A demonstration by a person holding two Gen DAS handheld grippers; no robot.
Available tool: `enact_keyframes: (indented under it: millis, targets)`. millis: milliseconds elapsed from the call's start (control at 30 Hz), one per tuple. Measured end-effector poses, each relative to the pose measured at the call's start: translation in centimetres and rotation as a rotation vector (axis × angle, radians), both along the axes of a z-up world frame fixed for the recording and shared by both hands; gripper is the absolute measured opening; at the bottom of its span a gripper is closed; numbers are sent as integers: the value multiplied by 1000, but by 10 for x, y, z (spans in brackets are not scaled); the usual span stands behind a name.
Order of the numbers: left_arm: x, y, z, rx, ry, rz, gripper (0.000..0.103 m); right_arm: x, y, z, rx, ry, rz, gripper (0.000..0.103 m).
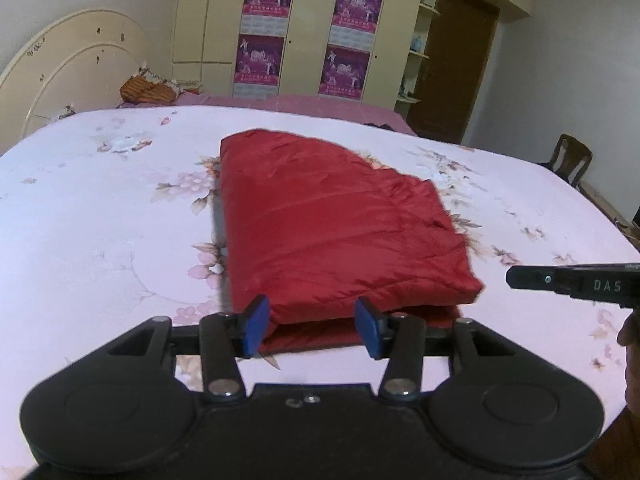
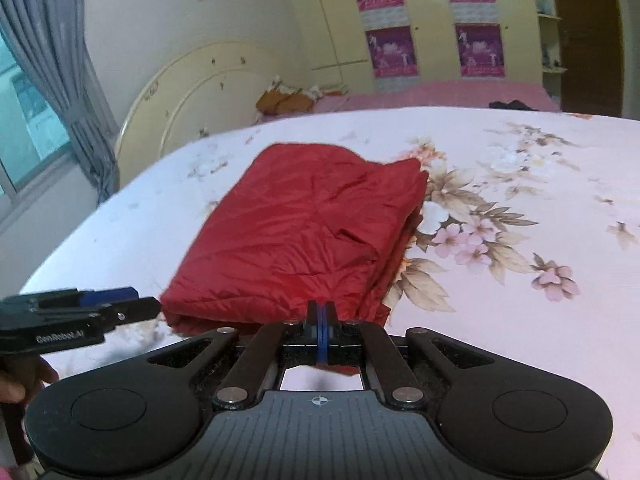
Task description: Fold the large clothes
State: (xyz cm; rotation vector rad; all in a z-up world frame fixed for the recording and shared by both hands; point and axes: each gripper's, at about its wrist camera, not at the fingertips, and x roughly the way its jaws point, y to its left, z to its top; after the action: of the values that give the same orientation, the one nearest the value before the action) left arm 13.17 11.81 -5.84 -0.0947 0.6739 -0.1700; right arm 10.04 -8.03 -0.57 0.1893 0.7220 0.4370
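A red padded garment (image 1: 332, 232) lies folded into a thick bundle on the floral pink bed sheet (image 1: 100, 220). My left gripper (image 1: 312, 326) is open, its blue pads on either side of the bundle's near edge, above the sheet. In the right wrist view the same red garment (image 2: 312, 224) lies ahead. My right gripper (image 2: 320, 328) has its blue pads pressed together at the bundle's near edge; whether cloth is pinched between them I cannot tell. The right gripper shows at the right of the left wrist view (image 1: 576, 282), and the left gripper at the left of the right wrist view (image 2: 108, 308).
A cream headboard (image 1: 68, 72) stands at the bed's left end with an orange cushion (image 1: 148, 90) near it. Wardrobes with purple posters (image 1: 264, 28) line the far wall. A brown door (image 1: 456, 64) and a wooden chair (image 1: 570, 158) are at the right. A curtained window (image 2: 36, 92) is left.
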Motion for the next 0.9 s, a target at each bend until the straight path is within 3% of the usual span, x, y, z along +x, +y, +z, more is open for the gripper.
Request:
enact_keyframes:
  millis: [67, 100, 133, 167, 200, 533, 900]
  targets:
    - [-11, -8, 9, 15, -35, 31, 103, -10, 1, 7, -16, -9, -16, 0]
    - [-20, -12, 14, 33, -78, 67, 102, -16, 2, 10, -42, -17, -42, 8]
    - [-25, -16, 18, 48, -101, 68, 103, -23, 2, 14, -56, -27, -66, 61]
    - [-29, -20, 20, 53, -100, 58, 103, -32, -1, 18, -52, -60, -88, 89]
    - [-32, -22, 23, 52, -96, 61, 103, -39, -4, 20, -43, -102, -91, 103]
    - [-87, -39, 45, 112, -112, 86, 103, -97, 0, 46, -169, -95, -148, 103]
    - [-134, -39, 60, 99, -147, 87, 103, -144, -6, 65, -135, -98, -188, 103]
